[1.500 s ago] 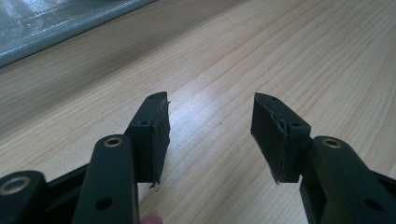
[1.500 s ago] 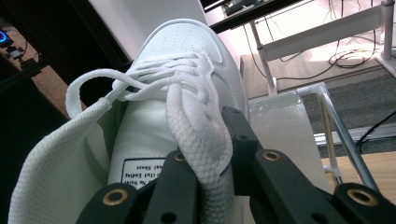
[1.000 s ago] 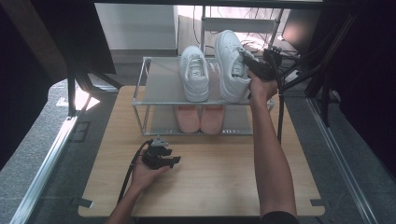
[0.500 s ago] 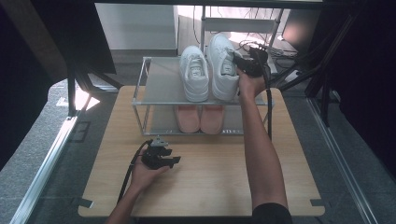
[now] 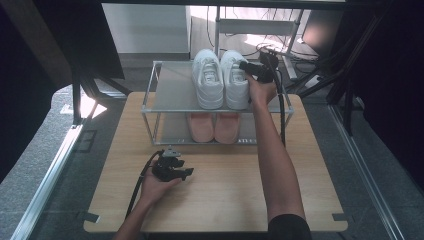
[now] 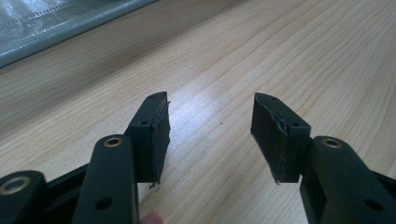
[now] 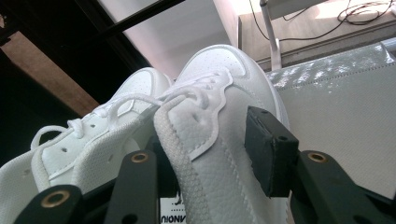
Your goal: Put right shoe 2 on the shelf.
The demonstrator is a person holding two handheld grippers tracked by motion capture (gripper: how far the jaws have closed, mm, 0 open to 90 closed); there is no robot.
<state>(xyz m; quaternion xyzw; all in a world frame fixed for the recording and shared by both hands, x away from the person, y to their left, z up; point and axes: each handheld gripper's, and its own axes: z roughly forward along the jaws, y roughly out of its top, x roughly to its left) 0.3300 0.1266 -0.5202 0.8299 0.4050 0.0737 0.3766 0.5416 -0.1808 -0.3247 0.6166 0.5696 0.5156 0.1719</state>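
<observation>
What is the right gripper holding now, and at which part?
Nothing. The right gripper has just been opening; its jaws straddle the collar wall of the right white sneaker on the rack's top shelf, outer pad apart from the leather.

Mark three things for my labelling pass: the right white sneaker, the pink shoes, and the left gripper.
right white sneaker (image 5: pixel 235 82), high view, on its laced upper.
pink shoes (image 5: pixel 214 127), high view, lower shelf, where the two toes meet.
left gripper (image 6: pixel 210 135), left gripper view, midway between its open fingertips.
</observation>
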